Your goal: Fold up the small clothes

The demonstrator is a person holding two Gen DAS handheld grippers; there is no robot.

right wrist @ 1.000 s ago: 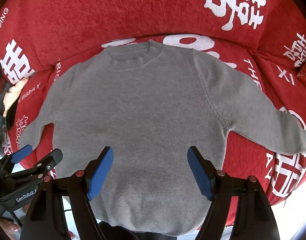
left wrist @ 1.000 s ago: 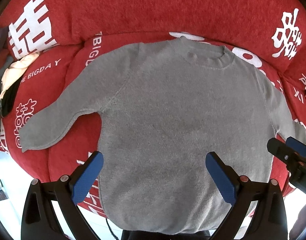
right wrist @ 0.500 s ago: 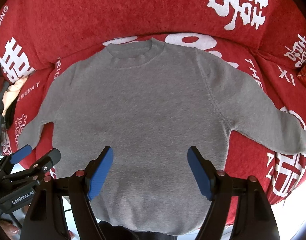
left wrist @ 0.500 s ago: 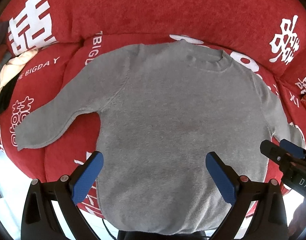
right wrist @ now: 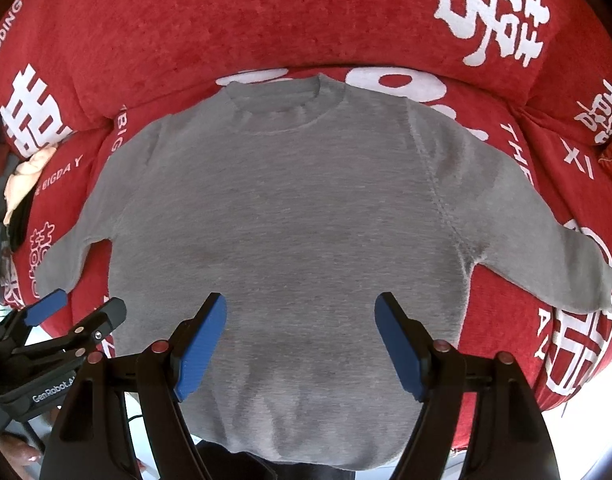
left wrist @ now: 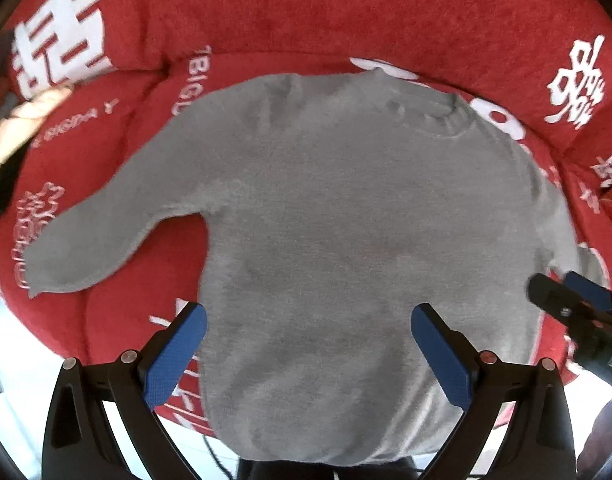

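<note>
Sweater (right wrist: 290,216) flat on red sofa cover (right wrist: 226,20), collar away, hem near, both tongs (left wrist: 307,350) (right wrist: 300,340) spread, empty.

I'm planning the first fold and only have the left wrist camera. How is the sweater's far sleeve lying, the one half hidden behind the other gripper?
Observer: In the right wrist view that sleeve of the grey sweater lies flat, spread sideways on the red cover, with its cuff unfolded.
Operator: And the right gripper itself?
Observer: The right gripper is open over the sweater's lower body, with nothing pinched between its blue pads.
Operator: The collar is blurred for me. Is it flat?
Observer: Yes, the collar lies flat and round at the far edge, next to the back cushions.
</note>
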